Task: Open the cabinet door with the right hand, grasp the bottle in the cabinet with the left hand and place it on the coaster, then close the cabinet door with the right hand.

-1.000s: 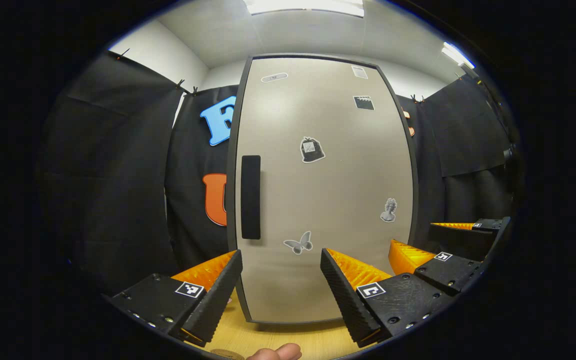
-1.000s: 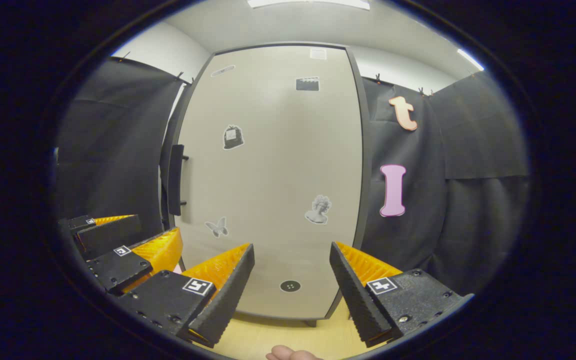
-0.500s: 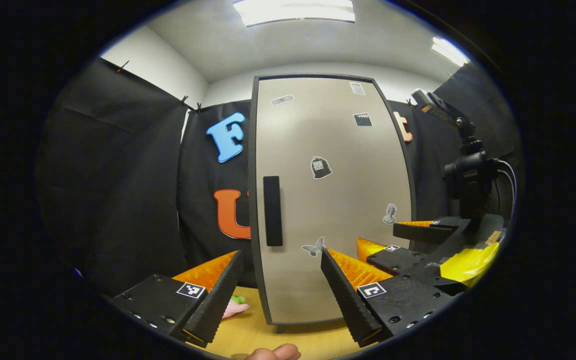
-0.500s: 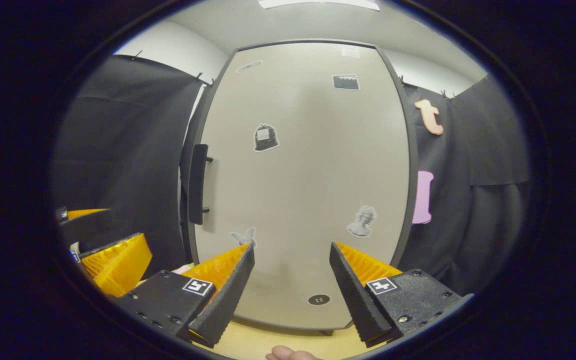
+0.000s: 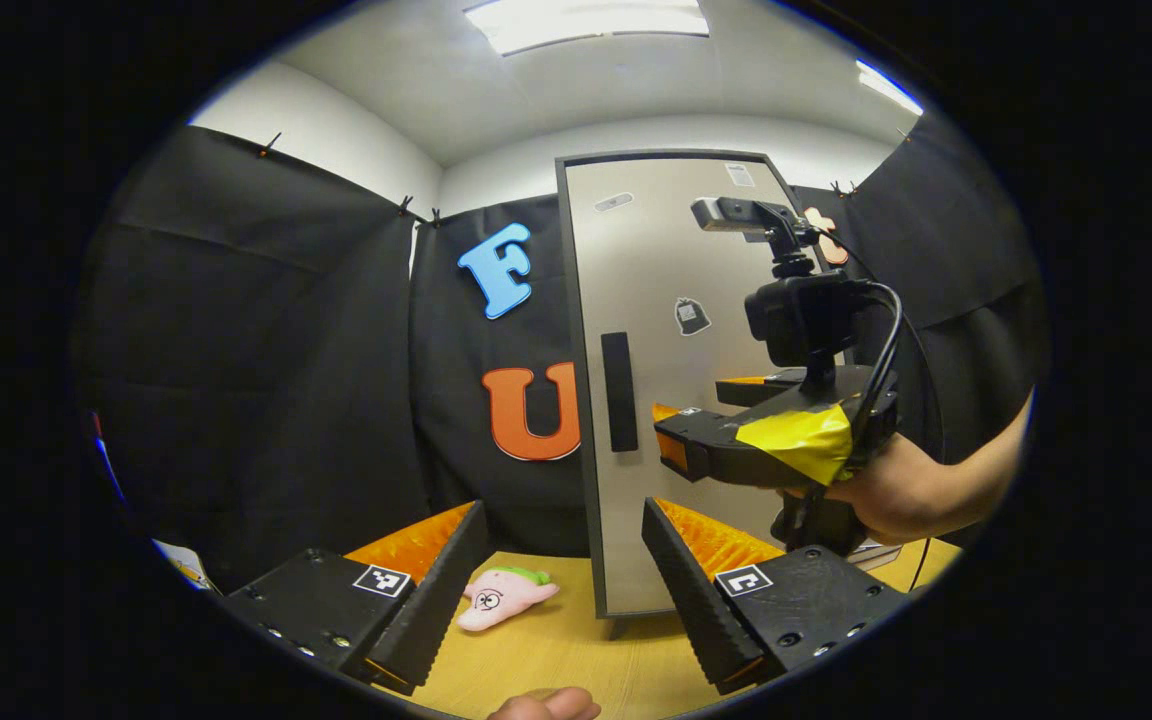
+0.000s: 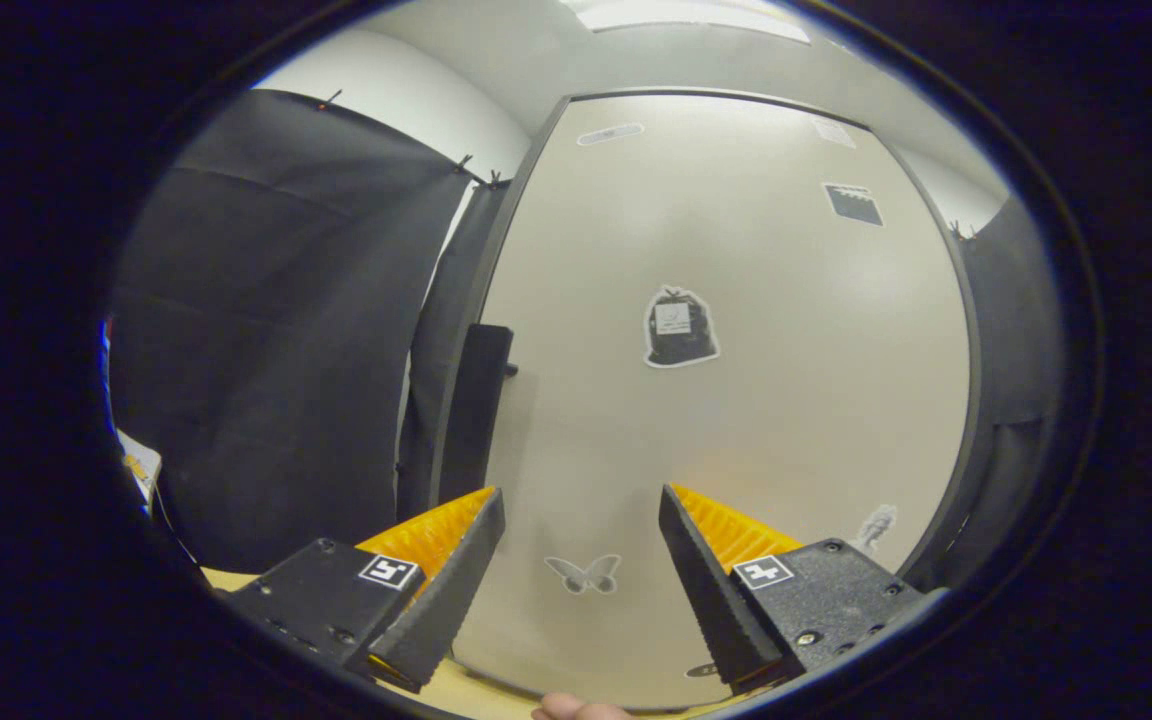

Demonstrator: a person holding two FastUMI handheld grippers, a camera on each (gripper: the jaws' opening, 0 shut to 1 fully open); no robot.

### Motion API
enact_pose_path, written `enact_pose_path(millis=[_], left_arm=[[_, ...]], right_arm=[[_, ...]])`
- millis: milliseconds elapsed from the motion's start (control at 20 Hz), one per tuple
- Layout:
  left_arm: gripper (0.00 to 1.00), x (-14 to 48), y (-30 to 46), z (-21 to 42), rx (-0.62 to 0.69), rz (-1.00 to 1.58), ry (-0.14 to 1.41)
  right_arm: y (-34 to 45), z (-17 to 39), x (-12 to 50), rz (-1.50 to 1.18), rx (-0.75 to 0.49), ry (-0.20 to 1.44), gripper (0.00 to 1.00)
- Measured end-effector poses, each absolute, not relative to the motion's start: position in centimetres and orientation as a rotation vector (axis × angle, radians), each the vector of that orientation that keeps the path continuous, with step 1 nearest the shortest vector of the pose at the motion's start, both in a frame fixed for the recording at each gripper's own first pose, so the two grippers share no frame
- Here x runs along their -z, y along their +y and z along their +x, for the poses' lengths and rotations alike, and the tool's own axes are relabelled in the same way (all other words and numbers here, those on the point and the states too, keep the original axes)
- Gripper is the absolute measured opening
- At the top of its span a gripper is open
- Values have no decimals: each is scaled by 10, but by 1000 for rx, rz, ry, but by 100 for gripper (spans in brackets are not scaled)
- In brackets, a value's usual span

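Note:
The beige cabinet door (image 5: 656, 330) stands closed, with a dark frame and a black vertical handle (image 5: 618, 391) on its left side. In the left gripper view my left gripper (image 5: 566, 545) is open and low over the wooden table, well back from the cabinet. My right gripper (image 5: 681, 425), held by a hand, hovers close in front of the door just right of the handle. In the right gripper view my right gripper (image 6: 581, 535) is open and the door (image 6: 736, 400) looms close, its handle (image 6: 476, 410) up and to the left of the fingers. The bottle is hidden.
A small pink plush toy (image 5: 501, 597) lies on the wooden table (image 5: 556, 650) left of the cabinet's foot. Black cloth walls close in on both sides. A fingertip (image 5: 546, 705) shows at the bottom edge.
My right gripper has moved forward and left, close to the door near the handle. My left gripper has drawn back and swung left, so the cabinet looks smaller and the plush toy shows.

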State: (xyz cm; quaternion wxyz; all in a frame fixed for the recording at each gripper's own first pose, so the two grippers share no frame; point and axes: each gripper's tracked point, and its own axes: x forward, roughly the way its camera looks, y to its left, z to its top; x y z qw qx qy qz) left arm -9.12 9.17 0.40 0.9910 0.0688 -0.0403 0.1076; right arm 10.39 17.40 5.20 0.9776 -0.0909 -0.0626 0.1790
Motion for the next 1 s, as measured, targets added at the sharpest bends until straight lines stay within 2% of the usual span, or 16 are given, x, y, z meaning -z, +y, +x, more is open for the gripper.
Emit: enact_pose_path(millis=[150,200,650,750,900,1000], left_arm=[[94,3,101,-102,-238,118,-64],[94,5,103,-103,-238,111,-59],[95,7,111,-103,-188,78,-75],[95,9,113,-104,-177,71,-75],[95,6,121,-103,-168,73,-86],[95,7,128,-104,-168,59,-85]], right_arm=[[182,108,-55,-162,-350,-142,99],[182,109,-56,-158,-336,-146,95],[176,110,-51,-209,-195,-112,99],[181,101,-59,-199,-191,-132,98],[208,84,-71,-211,-249,-200,98],[217,85,-74,-266,-224,-225,99]])
